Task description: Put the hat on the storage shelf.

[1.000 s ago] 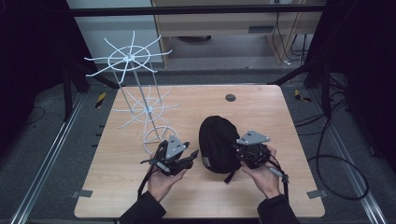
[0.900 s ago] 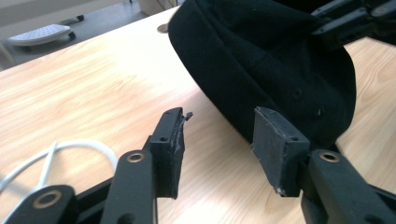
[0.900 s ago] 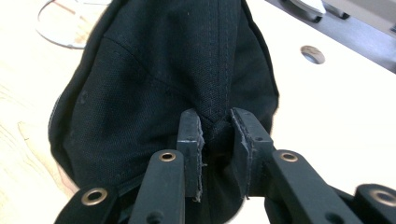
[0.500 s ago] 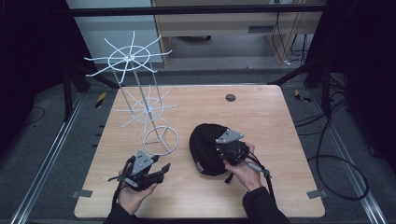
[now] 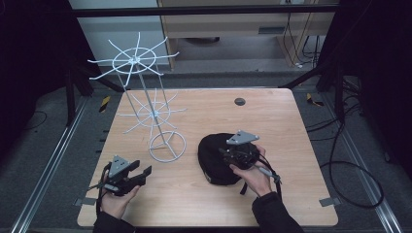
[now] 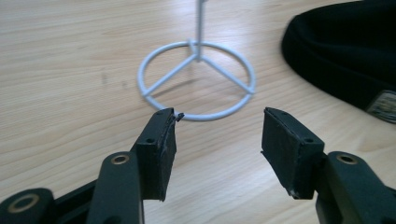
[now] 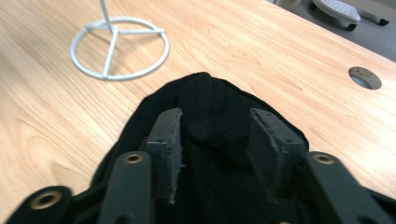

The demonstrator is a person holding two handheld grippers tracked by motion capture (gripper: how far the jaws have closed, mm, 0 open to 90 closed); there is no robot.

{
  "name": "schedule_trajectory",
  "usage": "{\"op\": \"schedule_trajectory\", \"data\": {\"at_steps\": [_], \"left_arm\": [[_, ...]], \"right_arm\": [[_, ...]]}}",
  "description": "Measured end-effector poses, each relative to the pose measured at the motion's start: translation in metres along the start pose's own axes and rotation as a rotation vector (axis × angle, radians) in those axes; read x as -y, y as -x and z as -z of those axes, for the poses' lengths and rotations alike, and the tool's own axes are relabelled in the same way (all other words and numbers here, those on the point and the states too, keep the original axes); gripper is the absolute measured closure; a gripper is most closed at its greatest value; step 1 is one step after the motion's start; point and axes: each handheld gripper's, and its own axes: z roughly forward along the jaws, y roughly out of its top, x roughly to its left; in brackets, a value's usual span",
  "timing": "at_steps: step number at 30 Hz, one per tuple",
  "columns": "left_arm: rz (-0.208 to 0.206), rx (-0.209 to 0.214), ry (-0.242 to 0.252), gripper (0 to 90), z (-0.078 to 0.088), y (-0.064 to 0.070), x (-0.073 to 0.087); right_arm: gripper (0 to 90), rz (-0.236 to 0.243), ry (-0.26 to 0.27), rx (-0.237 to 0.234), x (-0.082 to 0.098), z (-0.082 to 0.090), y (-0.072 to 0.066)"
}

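Wooden tabletop (image 5: 291, 145), pale and bare but for three items, set in a dark room with cables on the floor to the right.

Your right gripper (image 5: 238, 154) sits over the black cap (image 5: 214, 158), which lies crown-up on the table to the right of centre. In the right gripper view its pads (image 7: 169, 140) stand either side of the cap's top button (image 7: 201, 130), part-spread, with cloth between them but neither pad pressing in. The jaws have just been opening; I judge the cap released, not held.

Your left gripper (image 5: 128, 177) is at the near left of the table, well apart from the cap. Its jaws have just been opening too and now stand wide, with nothing between them. Its pads (image 6: 161, 144) point towards the ring base of the white wire rack (image 5: 166, 146), which stands upright left of centre, just beside the cap.

Advice for the step in hand, which appears to be getting the cap onto the rack:
- Re-grip with the right pads on a firm part, such as the brim or a fold of the crown, rather than on the button alone; loose cloth is likely to slip.
- Use the free left gripper to steady the rack's base before you lift. The stand looks light and top-heavy.
- Lift clear of the spokes before moving across.

Markings: a small pale tab (image 6: 384, 100) shows at the cap's edge in the left gripper view. It may be a label; it is too blurred to read. No other writing is legible.
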Motion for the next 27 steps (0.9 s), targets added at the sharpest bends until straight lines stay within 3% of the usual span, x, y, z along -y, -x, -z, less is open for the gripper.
{"op": "schedule_trajectory", "data": {"at_steps": [3,7,9,11,17,19,21,27], "left_arm": [[0.026,-0.019,-0.002,43.6,-0.002,-0.011,0.002],[0.036,-0.034,-0.014,43.3,-0.004,-0.019,0.004],[0.041,-0.038,-0.015,43.3,-0.005,-0.021,0.005],[0.047,-0.036,-0.017,43.1,-0.006,-0.022,0.005],[0.053,-0.038,-0.021,43.1,-0.007,-0.024,0.005],[0.052,-0.038,-0.022,43.1,-0.007,-0.024,0.005],[0.053,-0.036,-0.024,43.1,-0.007,-0.024,0.005],[0.056,-0.037,-0.027,43.1,-0.009,-0.026,0.005]], "right_arm": [[49.8,-0.029,-0.003,-0.025,0.007,0.005,0.004],[47.9,-0.023,-0.065,-0.030,0.019,-0.005,0.006],[47.9,-0.030,-0.069,-0.035,0.021,-0.007,0.006],[49.6,-0.017,-0.091,-0.027,0.024,-0.016,0.007],[51.8,0.003,-0.086,-0.012,0.024,-0.024,0.005],[61.1,0.019,-0.103,-0.003,0.024,-0.027,0.003],[80.2,0.022,-0.116,0.004,0.025,-0.028,0.002],[86.9,0.029,-0.097,0.013,0.024,-0.024,0.003]]}}
